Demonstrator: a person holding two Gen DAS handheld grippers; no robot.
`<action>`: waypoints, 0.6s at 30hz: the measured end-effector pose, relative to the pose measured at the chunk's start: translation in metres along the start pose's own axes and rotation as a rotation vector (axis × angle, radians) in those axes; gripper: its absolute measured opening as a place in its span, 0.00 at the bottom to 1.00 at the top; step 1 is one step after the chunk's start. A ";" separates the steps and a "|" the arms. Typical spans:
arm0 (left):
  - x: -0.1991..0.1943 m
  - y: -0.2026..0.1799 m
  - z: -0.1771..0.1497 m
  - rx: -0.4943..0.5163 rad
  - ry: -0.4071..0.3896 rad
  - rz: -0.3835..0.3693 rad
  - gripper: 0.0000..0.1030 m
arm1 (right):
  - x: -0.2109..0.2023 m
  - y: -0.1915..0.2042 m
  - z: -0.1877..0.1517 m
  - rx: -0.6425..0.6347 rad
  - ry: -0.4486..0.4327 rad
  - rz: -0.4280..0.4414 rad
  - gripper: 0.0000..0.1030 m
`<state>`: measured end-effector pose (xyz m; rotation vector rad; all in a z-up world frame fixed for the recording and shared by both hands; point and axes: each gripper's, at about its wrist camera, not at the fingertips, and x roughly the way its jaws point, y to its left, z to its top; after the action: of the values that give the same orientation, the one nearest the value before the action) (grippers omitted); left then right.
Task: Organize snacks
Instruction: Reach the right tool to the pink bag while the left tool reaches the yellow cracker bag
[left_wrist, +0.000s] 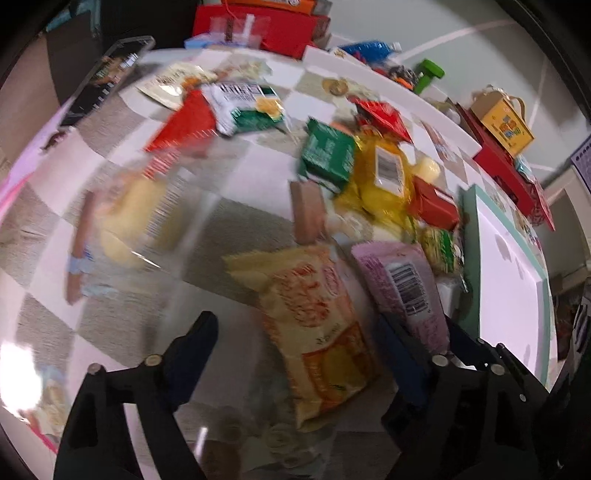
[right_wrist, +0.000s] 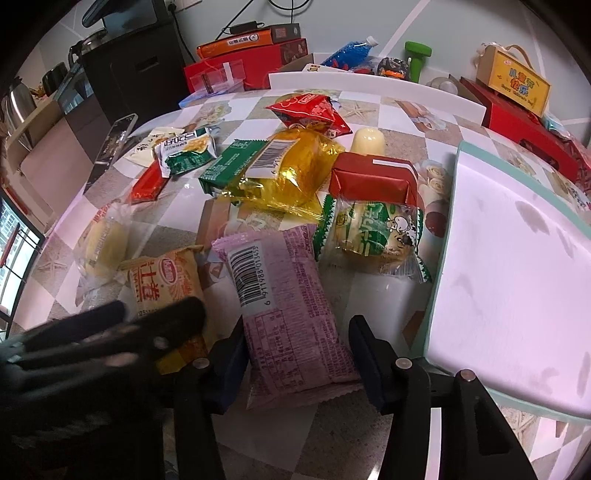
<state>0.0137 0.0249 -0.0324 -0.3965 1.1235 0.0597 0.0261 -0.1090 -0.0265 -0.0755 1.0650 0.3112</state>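
Observation:
Several snack packets lie scattered on a checkered table. A pink packet with a barcode (right_wrist: 291, 306) lies between the fingers of my right gripper (right_wrist: 295, 358), which stands open around it. It also shows in the left wrist view (left_wrist: 402, 280). An orange and yellow packet (left_wrist: 317, 325) lies between the fingers of my left gripper (left_wrist: 295, 354), which is open above it. This packet shows in the right wrist view (right_wrist: 166, 280), partly hidden by the left gripper. The left wrist view is blurred.
A white tray with a teal rim (right_wrist: 517, 280) lies to the right. Beyond are a green-and-white bun packet (right_wrist: 373, 232), a red box (right_wrist: 373, 181), a yellow bag (right_wrist: 291, 166), green packets (right_wrist: 229, 166) and a red bag (right_wrist: 310, 110). Boxes line the table's far edge.

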 end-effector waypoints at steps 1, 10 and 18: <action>0.002 -0.001 -0.001 -0.002 0.001 -0.002 0.82 | 0.000 0.000 0.000 -0.004 -0.001 -0.004 0.54; 0.003 0.005 0.001 -0.006 -0.019 0.023 0.78 | 0.000 0.001 -0.002 -0.013 -0.005 -0.015 0.54; -0.002 0.015 0.001 -0.023 -0.026 0.015 0.69 | 0.000 0.001 -0.002 -0.013 -0.006 -0.015 0.54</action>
<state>0.0102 0.0390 -0.0349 -0.4069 1.1013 0.0904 0.0236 -0.1084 -0.0276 -0.0945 1.0561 0.3047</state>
